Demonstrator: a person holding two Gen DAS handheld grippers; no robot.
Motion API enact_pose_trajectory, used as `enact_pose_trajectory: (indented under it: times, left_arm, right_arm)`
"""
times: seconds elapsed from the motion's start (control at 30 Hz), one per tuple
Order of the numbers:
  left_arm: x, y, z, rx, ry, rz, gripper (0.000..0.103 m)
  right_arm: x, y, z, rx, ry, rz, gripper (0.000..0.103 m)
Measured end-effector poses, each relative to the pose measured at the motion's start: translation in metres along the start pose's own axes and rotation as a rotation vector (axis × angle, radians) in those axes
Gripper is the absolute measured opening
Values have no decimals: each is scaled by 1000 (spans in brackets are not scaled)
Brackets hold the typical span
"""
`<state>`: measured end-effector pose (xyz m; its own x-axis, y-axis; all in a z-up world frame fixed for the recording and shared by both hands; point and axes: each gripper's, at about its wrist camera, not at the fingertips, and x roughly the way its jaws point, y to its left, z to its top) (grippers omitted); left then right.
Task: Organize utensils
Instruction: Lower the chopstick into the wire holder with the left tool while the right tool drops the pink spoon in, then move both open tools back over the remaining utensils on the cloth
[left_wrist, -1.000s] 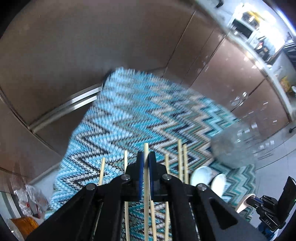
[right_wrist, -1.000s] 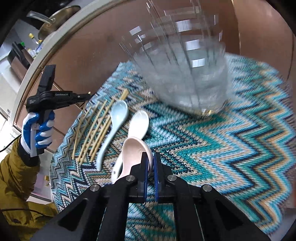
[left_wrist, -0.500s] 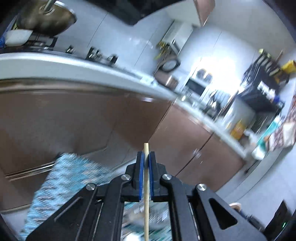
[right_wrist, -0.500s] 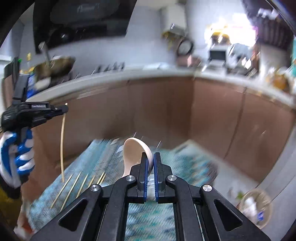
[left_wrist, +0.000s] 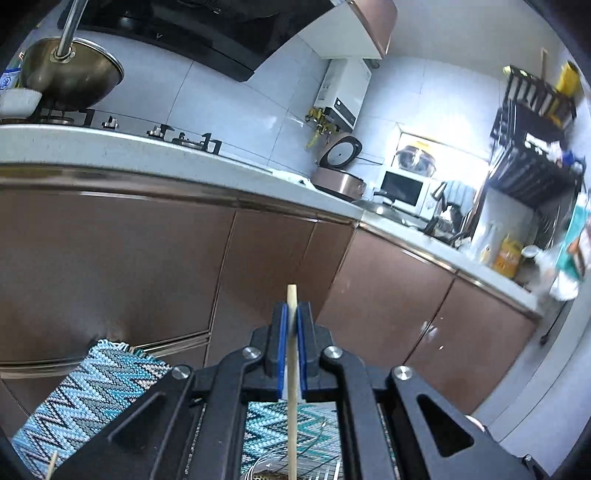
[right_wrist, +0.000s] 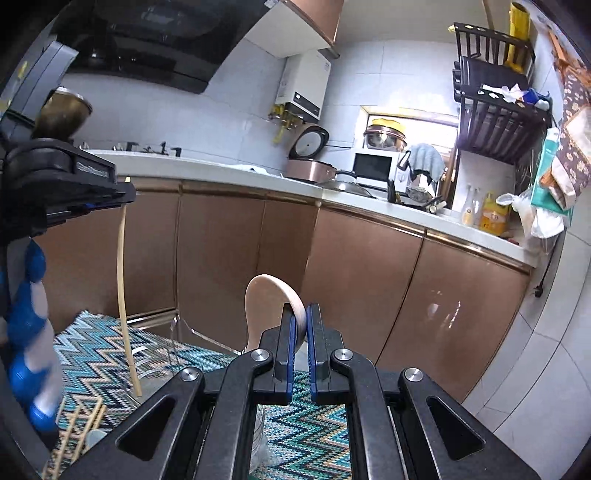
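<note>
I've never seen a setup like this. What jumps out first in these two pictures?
Two black clamps fill the foreground, each pinching a utensil. The left gripper holds a wooden chopstick upright, while the right gripper grips a pale spoon, bowl raised. Below lies a zigzag blue cloth, with brown kitchen cabinets behind.

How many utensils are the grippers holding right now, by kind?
Wooden chopstick: 1, clamped in the left gripper
Pale pink soup spoon: 1, clamped in the right gripper
Total: 2
Not counted: loose chopsticks on the zigzag mat, which are partly hidden.
</note>
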<state>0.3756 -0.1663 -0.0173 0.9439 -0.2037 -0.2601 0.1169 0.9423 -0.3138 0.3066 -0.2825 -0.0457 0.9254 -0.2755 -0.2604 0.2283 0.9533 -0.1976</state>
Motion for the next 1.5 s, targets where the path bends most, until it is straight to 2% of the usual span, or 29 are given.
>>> enact_pose_trajectory:
  times: [0.13,0.23,0.33,0.4,0.5,0.67,0.8,0.97,1.1,1.27,1.37,1.5]
  left_arm:
    - [4,-3,-26,61,-37,33,5]
    - [4,-2,-35,64,-30,26,6]
    - [-2,0,-37,75,-18,16,8]
    - [-12,1,-32,78,-13,5,16]
    - [-36,7,-16,80,-34,8,29]
    - [-81,23,16,130,-40,32,30]
    - [-115,46,37,146,28,92,30]
    - [-154,83,45,111,139,85,30]
    - [-179,113,42,80,201,85,30]
    - [-202,145,34,52,269,90,30]
    - [-206,158,27,36,319,80,30]
    - [-197,178,5,-13,430,54,30]
  right_arm:
    - [6,3,-21,18,-8,9,6]
    - [11,2,-30,36,3,39,9]
    - [9,1,-35,53,6,55,19]
    - [4,-1,-35,64,4,59,36]
    - [-10,-8,-30,77,-4,65,39]
    - [-45,-22,-17,80,-19,65,39]
    - [-81,-33,-3,92,-21,111,39]
    - [-109,-34,6,100,19,205,39]
    - [-120,-31,4,138,89,307,39]
    - [-129,-26,-8,180,154,370,39]
    - [-134,-18,-18,181,191,414,39]
    - [-128,0,-34,174,269,479,38]
